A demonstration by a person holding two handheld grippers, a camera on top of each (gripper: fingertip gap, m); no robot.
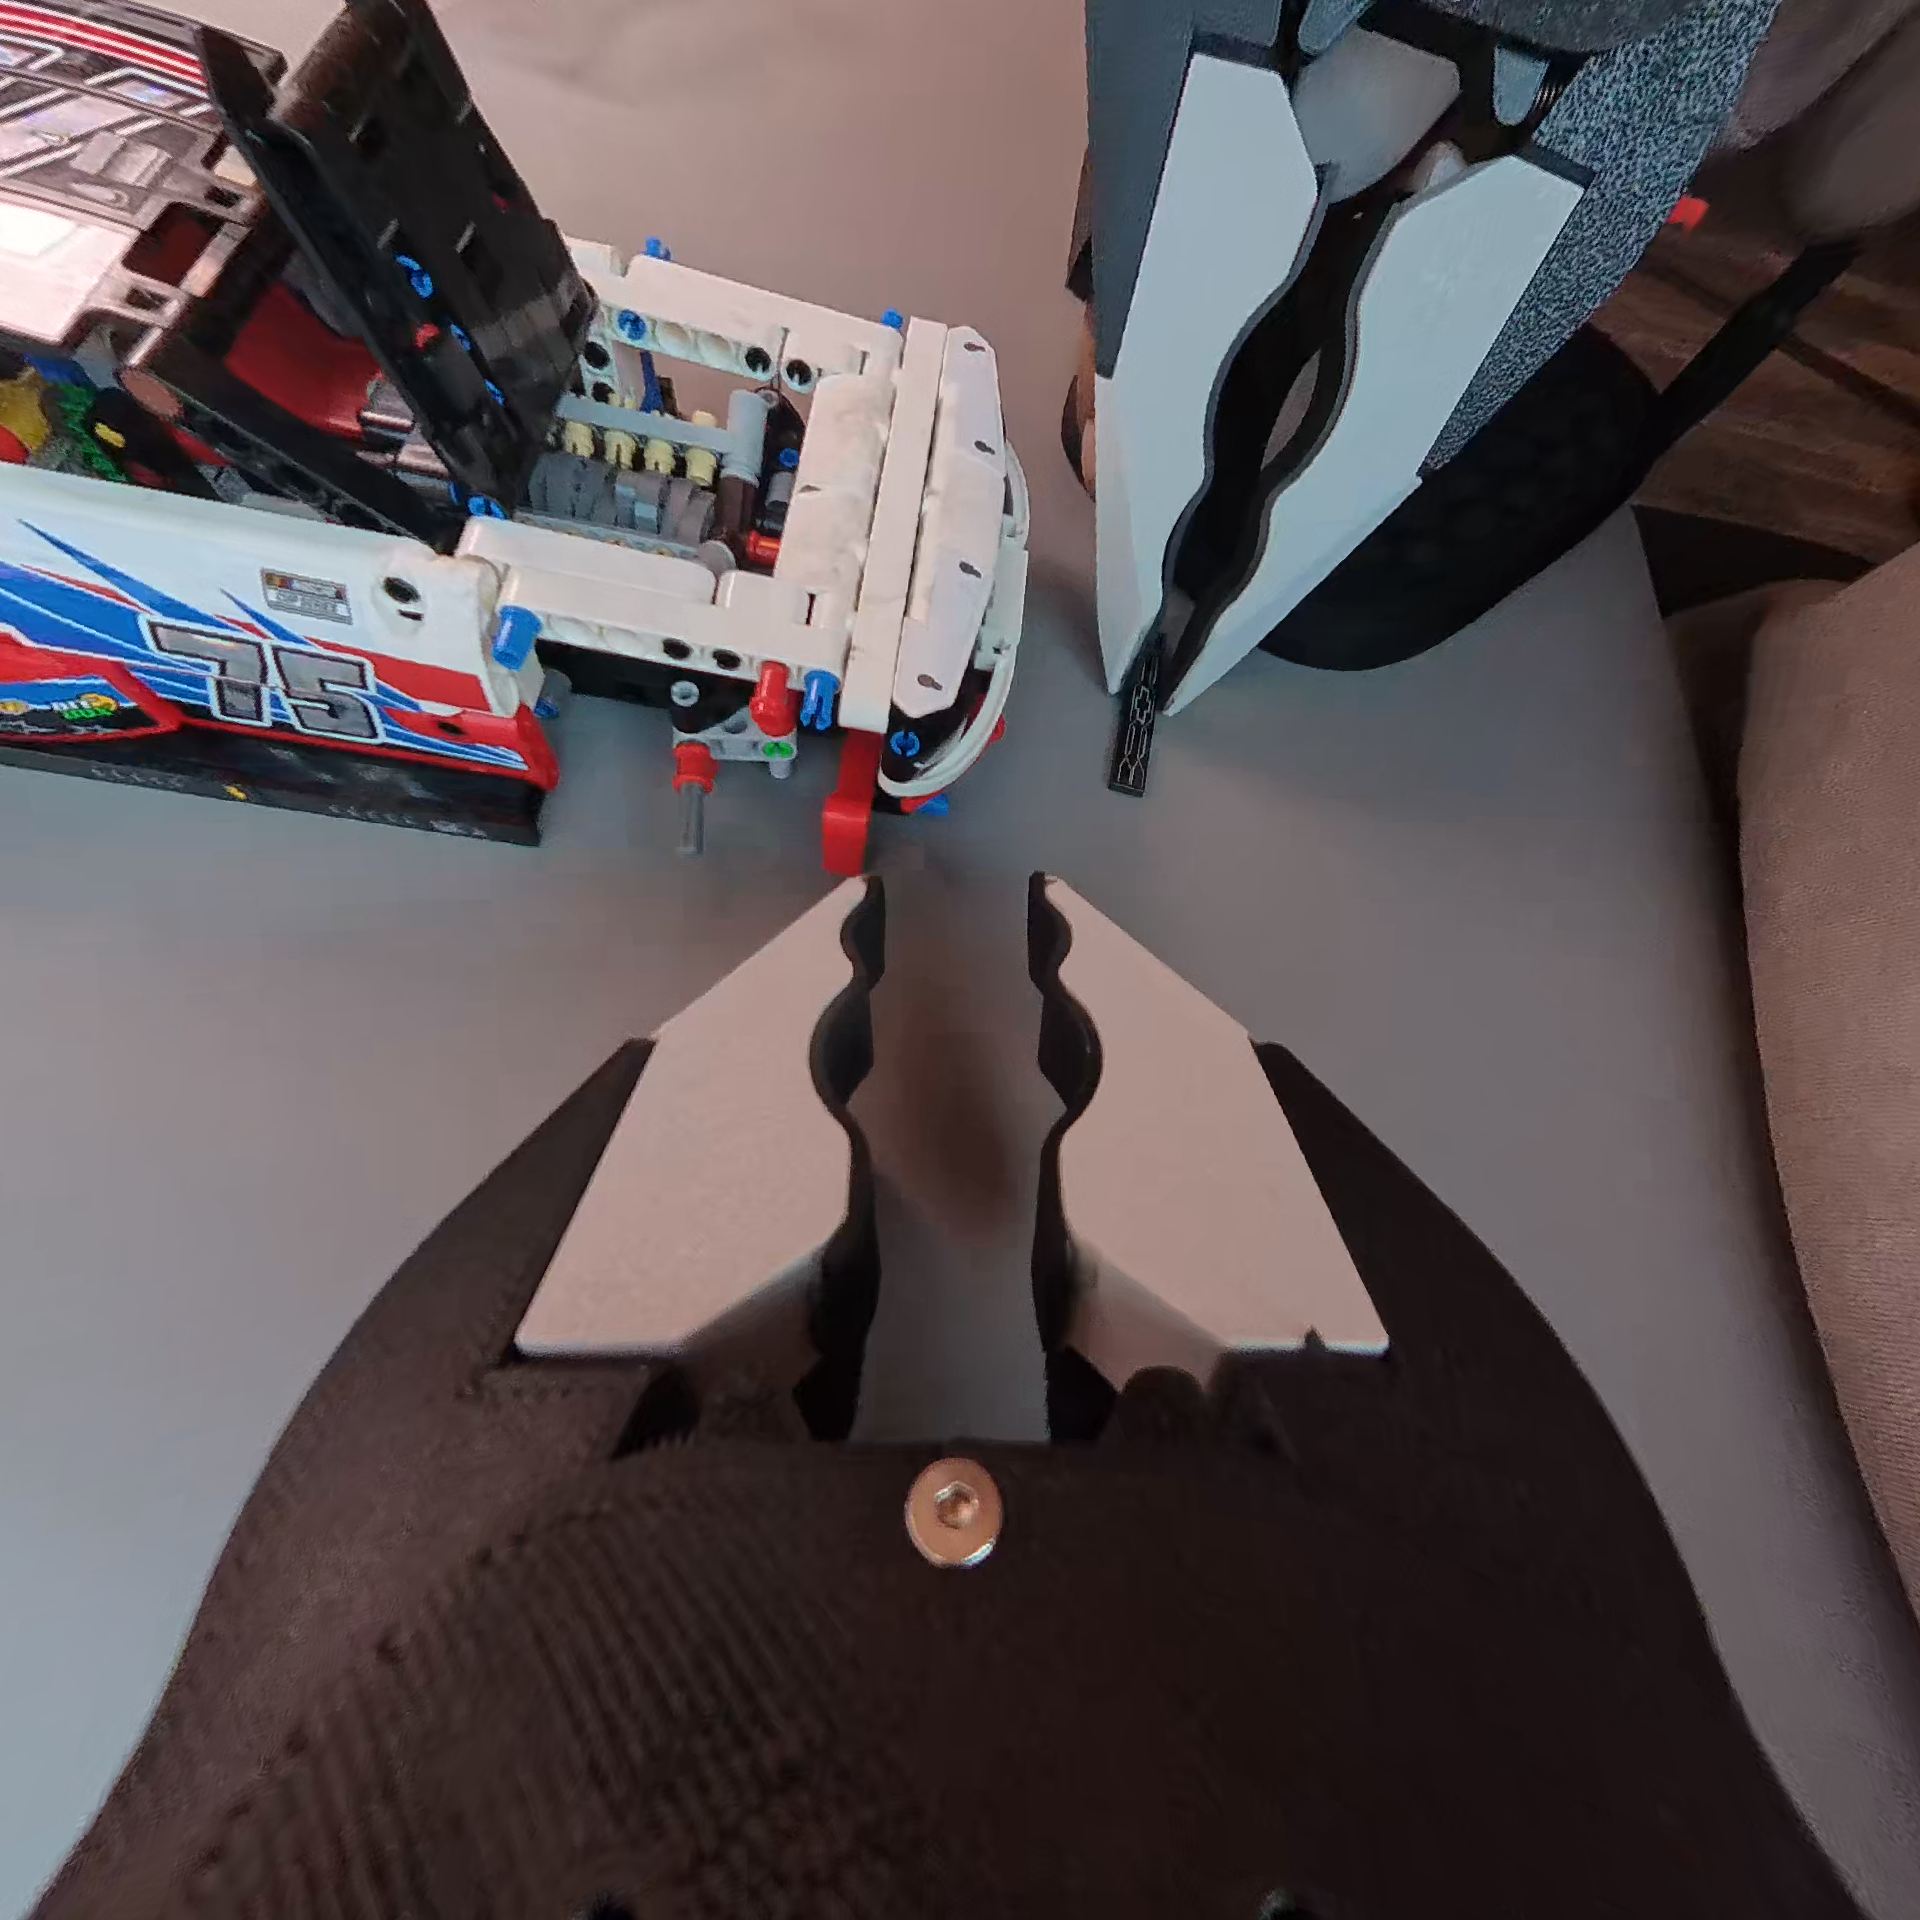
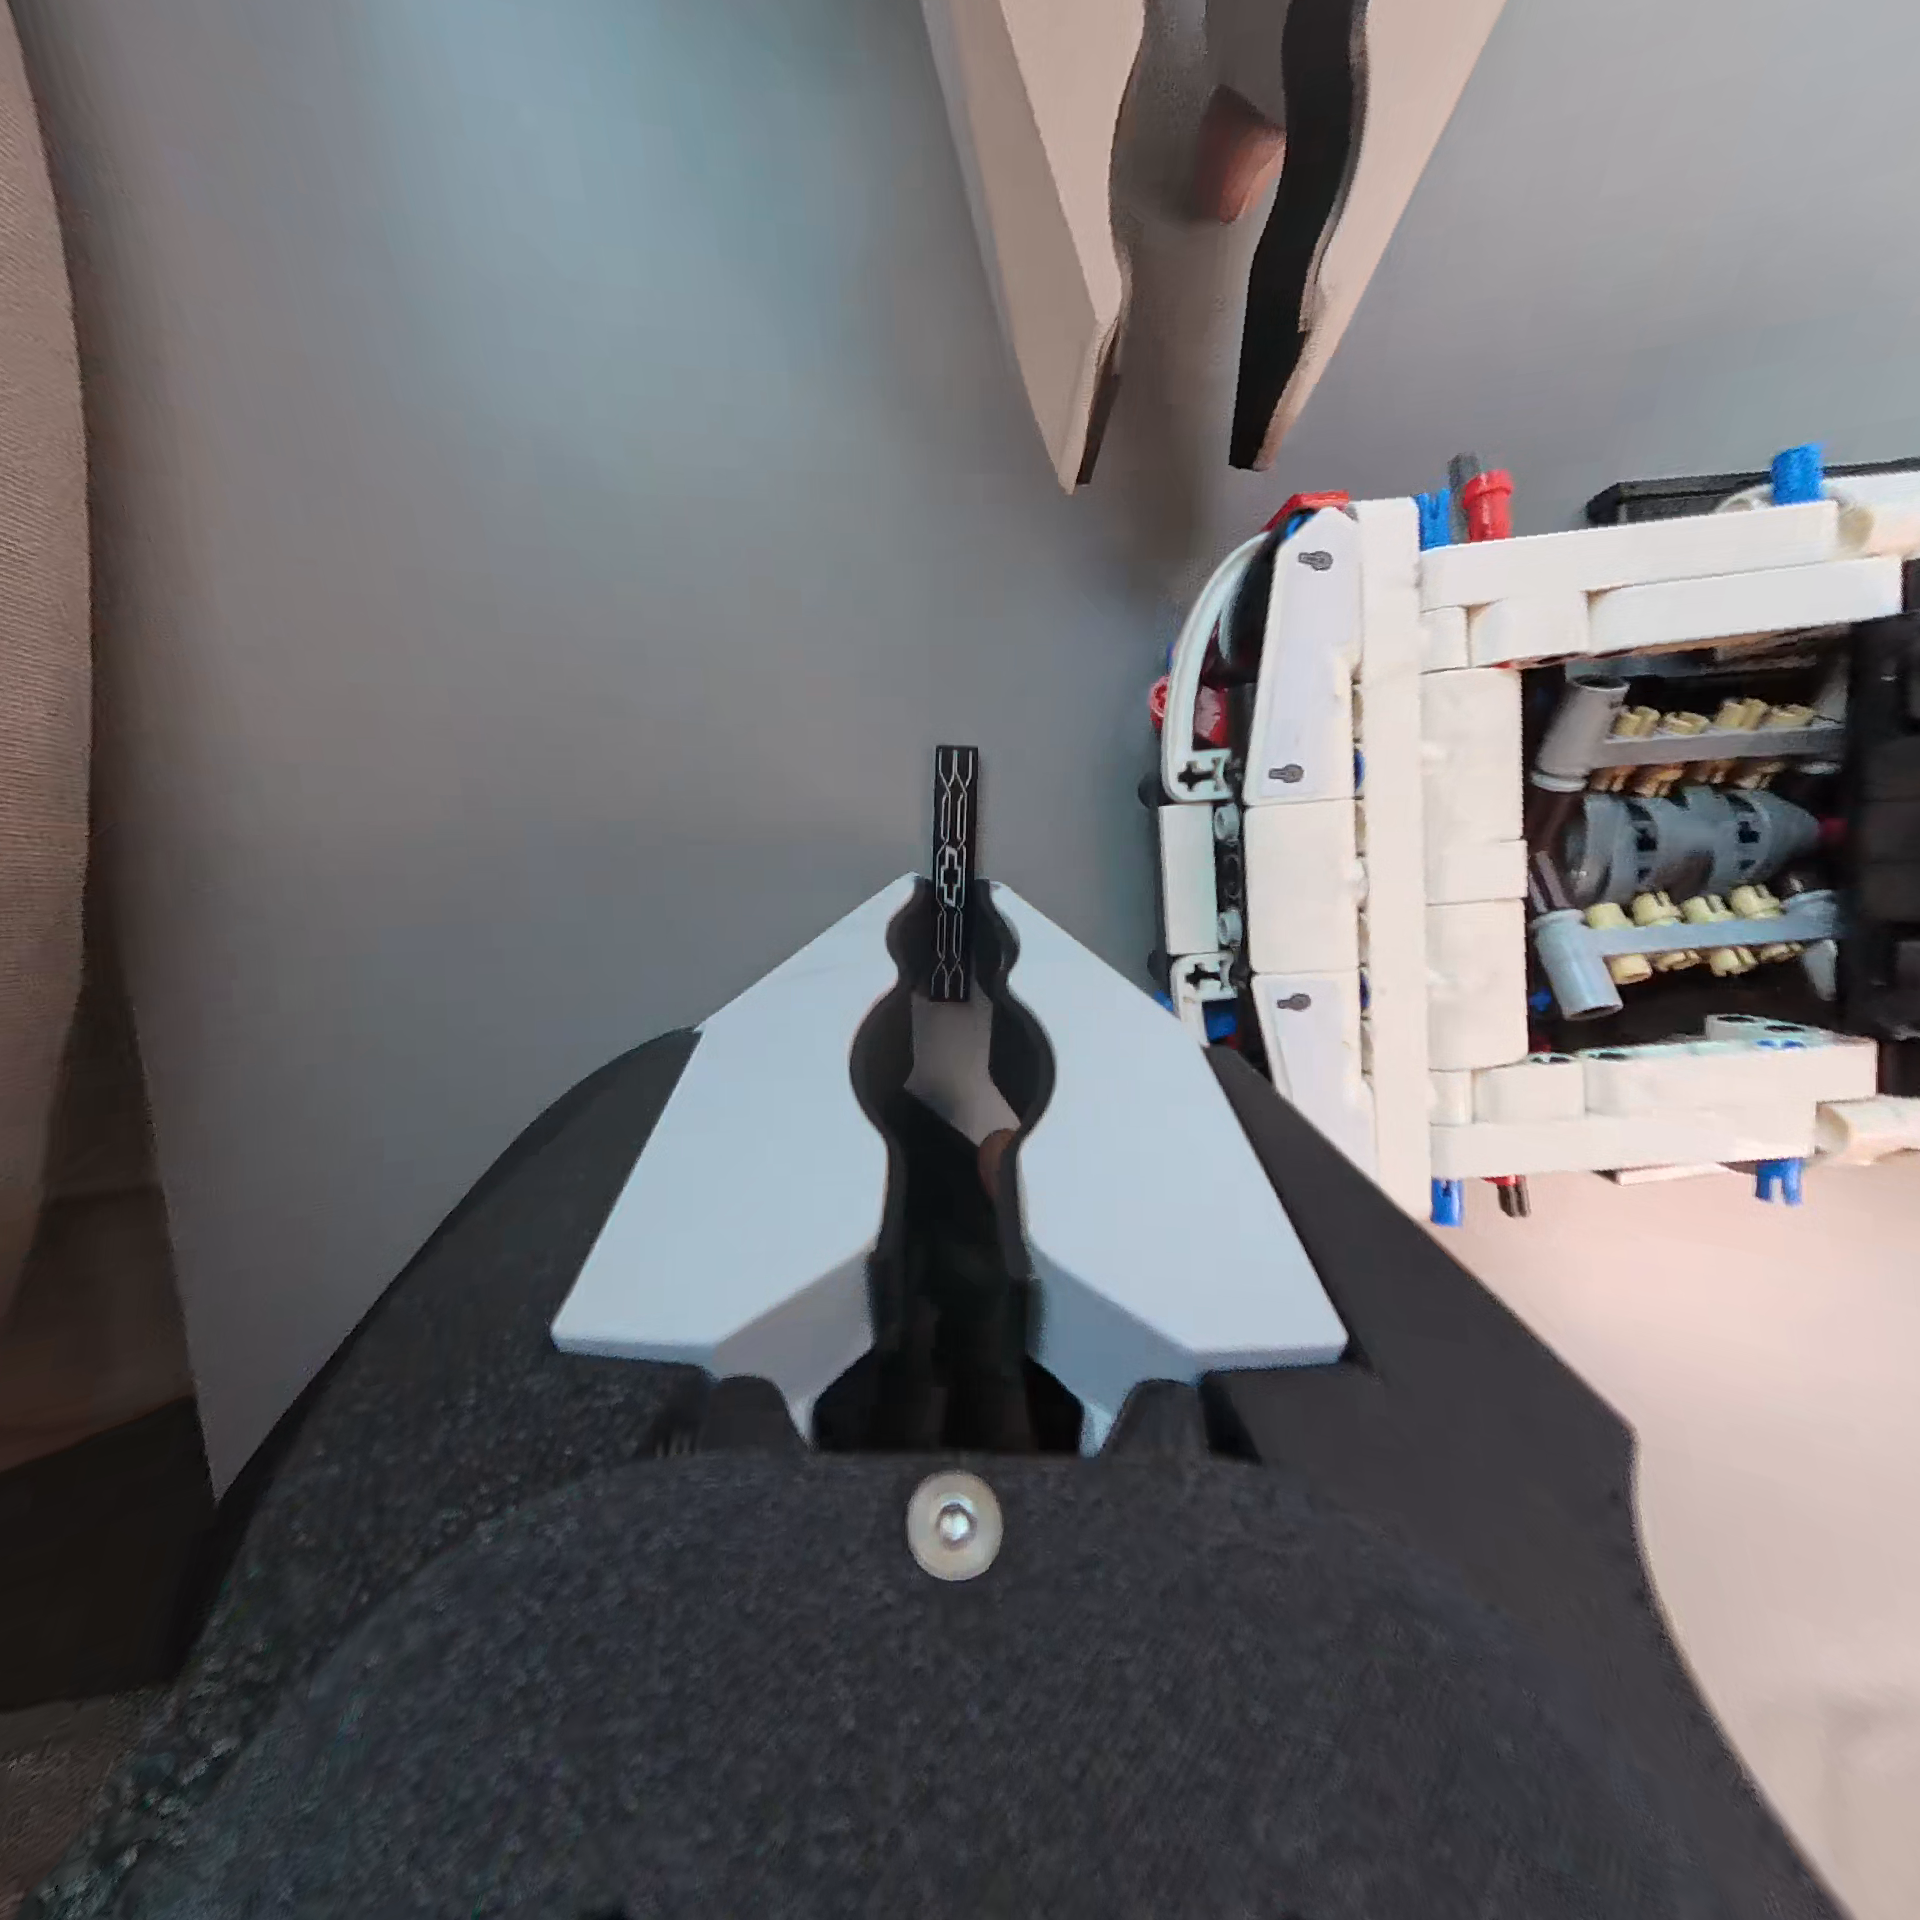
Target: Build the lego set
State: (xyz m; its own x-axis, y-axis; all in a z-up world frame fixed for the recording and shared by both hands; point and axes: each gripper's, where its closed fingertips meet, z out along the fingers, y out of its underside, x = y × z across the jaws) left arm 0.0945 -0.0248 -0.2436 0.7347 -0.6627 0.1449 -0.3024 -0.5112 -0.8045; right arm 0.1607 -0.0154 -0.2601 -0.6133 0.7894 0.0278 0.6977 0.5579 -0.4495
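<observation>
A white, red and blue lego race car (image 1: 582, 540) stands on the grey table (image 1: 312, 1039) with its black hood raised and its engine showing. Its white front end also shows in the right wrist view (image 2: 1351, 862). My left gripper (image 1: 956, 883) is open and empty, just in front of the car's nose. My right gripper (image 2: 954, 888) is shut on a thin black printed lego tile (image 2: 956, 831), which sticks out past the fingertips. In the left wrist view the right gripper (image 1: 1143, 686) holds the tile (image 1: 1135, 727) tip-down just above the table, to the right of the car's front.
A beige cushioned seat (image 1: 1829, 1039) runs along the table's right edge, and also shows in the right wrist view (image 2: 52, 727). A wooden floor (image 1: 1787, 416) shows beyond the table corner. Bare table lies between the grippers and left of my left gripper. My right fingertips sit around 8 cm from my left ones.
</observation>
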